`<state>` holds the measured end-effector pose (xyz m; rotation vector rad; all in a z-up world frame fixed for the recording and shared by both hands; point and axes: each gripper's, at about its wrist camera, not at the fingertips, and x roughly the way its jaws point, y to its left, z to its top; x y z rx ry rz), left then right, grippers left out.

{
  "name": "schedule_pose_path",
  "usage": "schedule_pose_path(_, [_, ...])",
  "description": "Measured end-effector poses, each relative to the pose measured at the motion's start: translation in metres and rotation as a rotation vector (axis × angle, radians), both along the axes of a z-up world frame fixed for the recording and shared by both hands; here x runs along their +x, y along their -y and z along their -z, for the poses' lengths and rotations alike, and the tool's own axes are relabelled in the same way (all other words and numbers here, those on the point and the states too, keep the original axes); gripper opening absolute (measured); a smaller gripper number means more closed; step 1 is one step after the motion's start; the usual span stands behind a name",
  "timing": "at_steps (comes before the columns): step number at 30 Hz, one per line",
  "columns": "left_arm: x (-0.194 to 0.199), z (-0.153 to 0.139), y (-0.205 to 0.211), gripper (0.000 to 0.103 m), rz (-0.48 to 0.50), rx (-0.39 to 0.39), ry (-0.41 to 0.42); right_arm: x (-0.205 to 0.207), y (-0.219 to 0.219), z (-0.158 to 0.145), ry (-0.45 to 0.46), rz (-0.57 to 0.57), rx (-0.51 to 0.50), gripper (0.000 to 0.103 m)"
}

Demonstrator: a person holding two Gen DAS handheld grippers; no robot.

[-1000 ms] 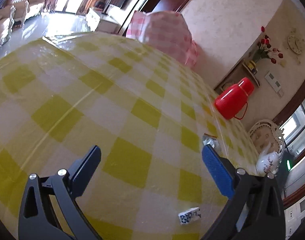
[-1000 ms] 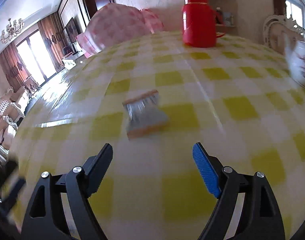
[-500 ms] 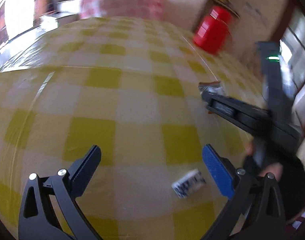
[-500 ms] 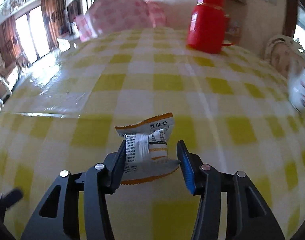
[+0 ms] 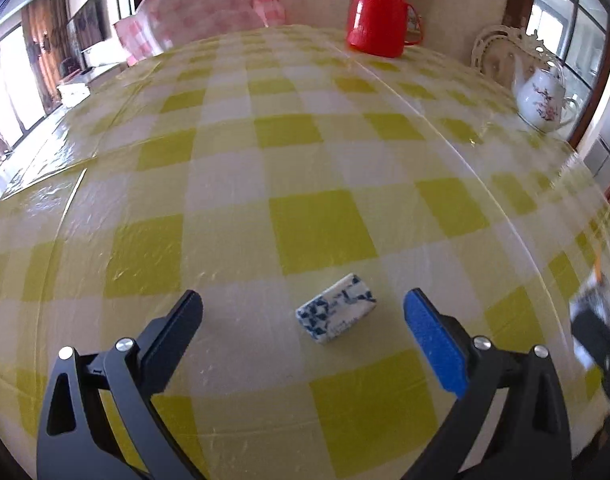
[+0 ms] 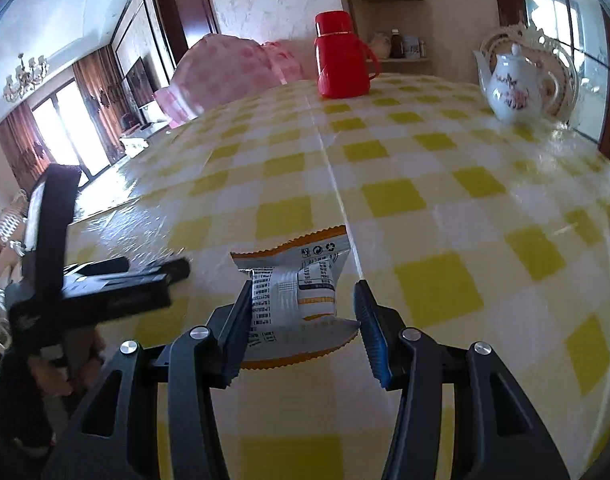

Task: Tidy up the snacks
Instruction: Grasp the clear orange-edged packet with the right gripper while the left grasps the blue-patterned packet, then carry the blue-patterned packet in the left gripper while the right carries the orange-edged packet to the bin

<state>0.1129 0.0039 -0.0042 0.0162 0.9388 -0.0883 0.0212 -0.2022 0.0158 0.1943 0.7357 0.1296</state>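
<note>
A small blue-and-white wrapped snack [image 5: 336, 307] lies on the yellow checked tablecloth [image 5: 305, 160], between the tips of my open left gripper [image 5: 303, 316], touched by neither finger. My right gripper [image 6: 303, 316] is shut on a silver-and-orange snack packet [image 6: 295, 292] and holds it above the cloth. The right gripper with its packet shows at the right edge of the left wrist view [image 5: 593, 316]. The left gripper's black body shows at the left of the right wrist view [image 6: 105, 280].
A red thermos jug [image 5: 379, 12] stands at the table's far side. A white flowered teapot [image 5: 545, 98] sits at the far right by an ornate plate [image 6: 561, 64]. A pink checked chair cover [image 5: 201, 12] rises behind the far edge.
My right gripper closed on the silver packet and lifted it off the cloth. My left gripper swung so the blue-and-white snack now lies between its open fingers.
</note>
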Motion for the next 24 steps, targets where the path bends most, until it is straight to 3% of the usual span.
schedule_pose_path(6, [0.000,0.001,-0.001,0.098,-0.054,0.029,-0.009,-0.005,-0.010,-0.001,0.004,-0.042,0.025,0.049])
schedule_pose_path(10, [-0.008,0.001,0.005,0.098,-0.173,0.060,-0.023,-0.005,-0.008,-0.002,0.000,-0.033,0.029,0.049])
schedule_pose_path(12, [-0.012,0.000,0.007,0.092,-0.214,0.060,-0.015,-0.004,-0.006,-0.002,-0.004,-0.023,0.031,0.049])
schedule_pose_path(13, [-0.015,-0.002,0.009,0.073,-0.202,0.062,0.005,-0.004,-0.005,-0.002,-0.004,-0.018,0.030,0.049])
schedule_pose_path(14, [-0.018,-0.004,0.013,0.034,-0.176,0.064,0.024,-0.005,-0.004,-0.001,-0.004,-0.013,0.029,0.049])
schedule_pose_path(16, [-0.022,-0.006,0.017,0.036,-0.128,0.062,0.038,-0.005,-0.004,-0.001,-0.006,-0.012,0.028,0.049])
schedule_pose_path(19, [-0.027,-0.009,0.007,0.036,-0.087,-0.005,0.051,-0.005,-0.005,0.000,-0.007,-0.017,0.019,0.049])
schedule_pose_path(24, [-0.040,-0.020,-0.012,0.036,-0.075,-0.084,0.096,-0.008,-0.010,-0.003,0.008,-0.043,0.017,0.049])
